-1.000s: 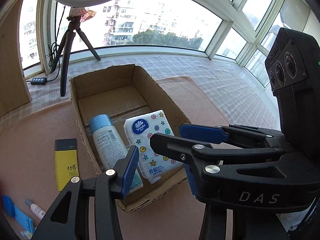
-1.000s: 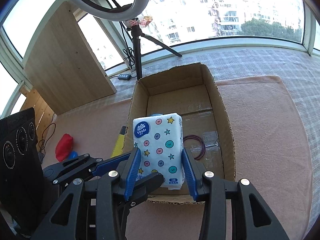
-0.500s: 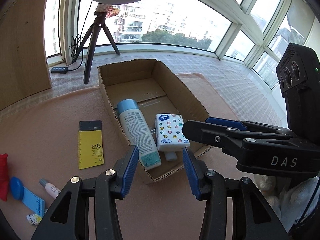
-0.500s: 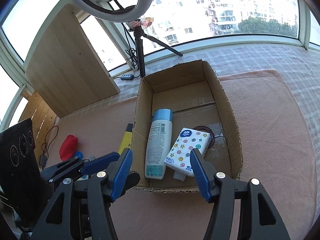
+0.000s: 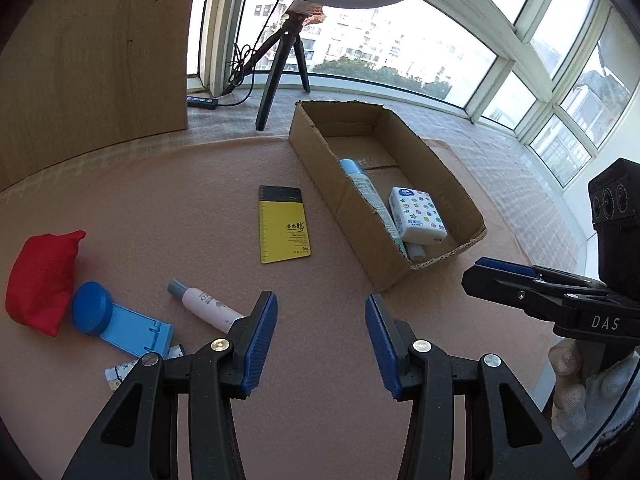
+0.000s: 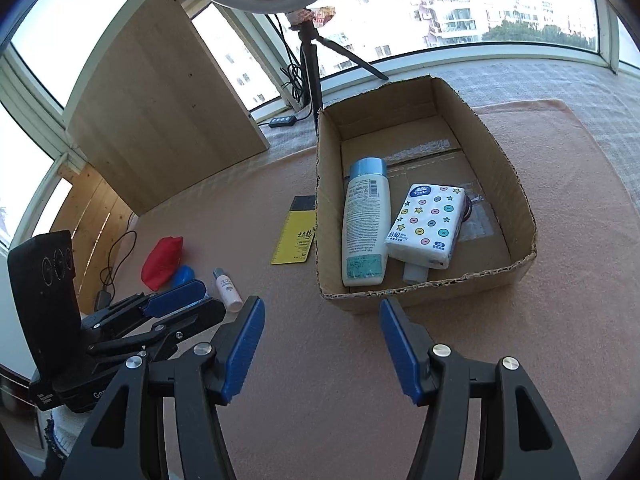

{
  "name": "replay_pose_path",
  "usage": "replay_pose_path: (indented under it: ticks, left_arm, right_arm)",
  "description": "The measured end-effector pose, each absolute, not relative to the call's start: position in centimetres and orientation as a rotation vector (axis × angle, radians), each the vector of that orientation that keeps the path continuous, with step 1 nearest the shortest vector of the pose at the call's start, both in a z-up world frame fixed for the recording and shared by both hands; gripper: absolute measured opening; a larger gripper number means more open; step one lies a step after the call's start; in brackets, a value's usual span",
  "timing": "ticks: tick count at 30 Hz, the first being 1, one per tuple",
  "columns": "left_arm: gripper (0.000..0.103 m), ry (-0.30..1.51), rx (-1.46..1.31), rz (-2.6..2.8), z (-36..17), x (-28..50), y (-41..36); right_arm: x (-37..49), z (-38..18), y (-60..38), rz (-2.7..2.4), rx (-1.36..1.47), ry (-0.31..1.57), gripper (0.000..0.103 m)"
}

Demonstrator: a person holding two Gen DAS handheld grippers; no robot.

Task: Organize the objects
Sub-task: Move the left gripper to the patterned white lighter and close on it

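Note:
A cardboard box (image 6: 516,184) (image 5: 316,152) lies on the pink mat. Inside lie a white bottle with a blue cap (image 6: 365,220) (image 5: 366,192) and a star-patterned tissue pack (image 6: 430,224) (image 5: 418,214). Left of the box lie a yellow booklet (image 5: 283,226) (image 6: 296,236), a small white tube (image 5: 206,304) (image 6: 227,288), a blue plastic holder (image 5: 116,320) and a red pouch (image 5: 40,276) (image 6: 162,256). My left gripper (image 5: 321,338) is open and empty above the mat. My right gripper (image 6: 322,342) is open and empty before the box's near wall.
A ring light on a black tripod (image 6: 312,64) (image 5: 276,76) stands behind the box, with a cable and switch (image 5: 202,101). A wooden panel (image 6: 160,112) (image 5: 92,48) stands at the back left. Windows ring the far side.
My right gripper has let go of the tissue pack, which now lies in the box, and drawn back. My left gripper has swung left and back, bringing the loose items into view.

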State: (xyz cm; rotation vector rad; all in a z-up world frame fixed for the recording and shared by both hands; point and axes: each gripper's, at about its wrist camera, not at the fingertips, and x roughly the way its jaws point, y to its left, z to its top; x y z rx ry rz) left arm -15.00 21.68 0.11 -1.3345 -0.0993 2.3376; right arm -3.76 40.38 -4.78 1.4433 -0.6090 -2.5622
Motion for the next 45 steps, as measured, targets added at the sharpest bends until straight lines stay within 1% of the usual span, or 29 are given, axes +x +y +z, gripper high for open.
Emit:
replay_pose_path:
  ticks: [12,21,25,27,28,45]
  left_arm:
    - [0.049,-0.224,-1.459,2.408,-1.7,-15.3,10.9]
    - [0.048,-0.341,-1.536,2.412,-4.2,-15.9,6.0]
    - [0.048,-0.376,-1.552,2.407,-5.2,-16.0,4.9]
    - [0.043,-0.389,-1.56,2.402,-5.7,-16.2,4.7]
    - [0.042,-0.395,-1.561,2.397,-5.9,-16.3,4.6]
    - [0.042,-0.402,-1.568,2.34,-7.5,-17.0,6.0]
  right_arm:
    - [-1.2,-5.4,36.2,-2.527,1.472,-0.61,0.056]
    - [-0.5,-5.7,35.8,-2.533,1.482,-0.627,0.056]
    - [-0.3,-5.8,35.9,-2.531,1.487,-0.649,0.056]
    - [-0.2,-6.0,35.9,-2.526,1.494,-0.654,0.056]
    - [-0.2,-6.1,35.9,-2.525,1.499,-0.653,0.056]
    - [-0.4,-6.4,35.5,-2.507,1.526,-0.626,0.056]
